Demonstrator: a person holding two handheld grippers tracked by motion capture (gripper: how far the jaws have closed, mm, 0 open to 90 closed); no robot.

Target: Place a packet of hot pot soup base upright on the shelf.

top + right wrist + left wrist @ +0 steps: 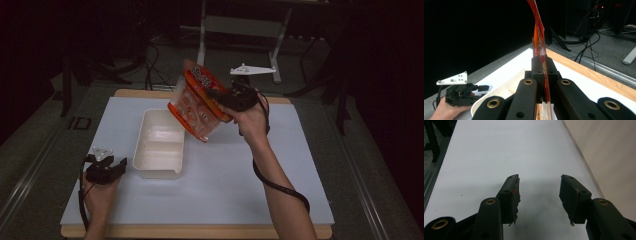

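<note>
Snack bag: glossy, crinkly plastic film, orange w/ clear parts. Tray: smooth matt white plastic. Desk: matt white sheet over pale wood edge. Left tool: matt black plastic, pads worn, rough and ragged at edges.

room: dark | floor: grey | cables: trailing behind table | metal stand: pale, far side
</note>
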